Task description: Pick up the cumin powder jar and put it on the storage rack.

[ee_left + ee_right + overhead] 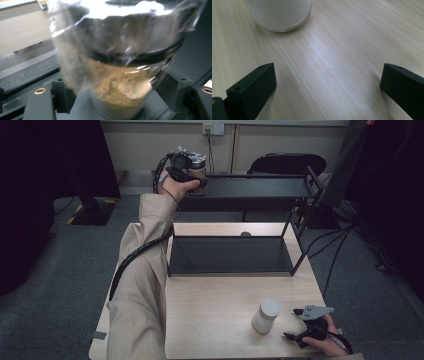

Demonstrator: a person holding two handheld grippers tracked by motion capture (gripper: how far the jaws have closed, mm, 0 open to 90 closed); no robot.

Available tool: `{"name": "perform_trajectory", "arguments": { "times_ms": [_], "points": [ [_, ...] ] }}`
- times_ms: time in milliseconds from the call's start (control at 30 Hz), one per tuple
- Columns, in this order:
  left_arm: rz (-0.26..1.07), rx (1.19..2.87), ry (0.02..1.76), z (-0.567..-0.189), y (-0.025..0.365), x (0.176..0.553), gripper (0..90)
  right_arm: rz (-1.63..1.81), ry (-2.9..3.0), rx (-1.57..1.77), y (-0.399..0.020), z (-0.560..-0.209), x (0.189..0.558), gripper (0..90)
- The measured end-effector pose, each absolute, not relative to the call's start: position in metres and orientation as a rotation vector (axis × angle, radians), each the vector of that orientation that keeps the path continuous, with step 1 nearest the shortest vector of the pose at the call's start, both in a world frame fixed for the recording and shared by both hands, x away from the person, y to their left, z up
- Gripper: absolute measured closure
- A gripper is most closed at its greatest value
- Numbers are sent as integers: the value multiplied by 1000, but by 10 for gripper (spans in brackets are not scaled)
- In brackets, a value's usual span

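Observation:
A glass jar (198, 168) with brown powder in it stands at the left end of the black rack's top shelf (260, 187). My left gripper (196, 179) is at that jar, held up at arm's length. In the left gripper view the blurred jar (120, 75) sits between the jaws of the left gripper (116, 82), and a gap shows beside the left jaw. A white jar (265, 316) stands near the table's front right. My right gripper (292, 324) rests just right of it, wide open. In the right gripper view the white jar (279, 12) lies ahead of the right gripper (328, 70), which holds nothing.
The rack's lower shelf (230, 255) sits on the wooden table (220, 340). A black chair (287, 162) stands behind the rack. Cables (335, 255) run along the floor at the right, and a dark stand base (92, 210) is at the left.

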State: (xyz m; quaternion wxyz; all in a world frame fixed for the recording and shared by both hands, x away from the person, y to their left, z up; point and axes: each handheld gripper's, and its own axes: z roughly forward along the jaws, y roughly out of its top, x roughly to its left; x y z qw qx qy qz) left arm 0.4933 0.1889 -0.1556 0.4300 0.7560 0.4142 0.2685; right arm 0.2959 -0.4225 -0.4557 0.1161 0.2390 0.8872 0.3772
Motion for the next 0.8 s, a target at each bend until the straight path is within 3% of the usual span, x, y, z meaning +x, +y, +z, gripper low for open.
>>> {"name": "perform_trajectory", "arguments": {
  "times_ms": [400,800],
  "points": [
    [655,1834,1056,-159,198,479,100,1104,2599,700,-422,-456,296,0],
    [621,1824,1016,-160,209,461,17,1104,2598,701,-422,-456,296,0]
  ]
}}
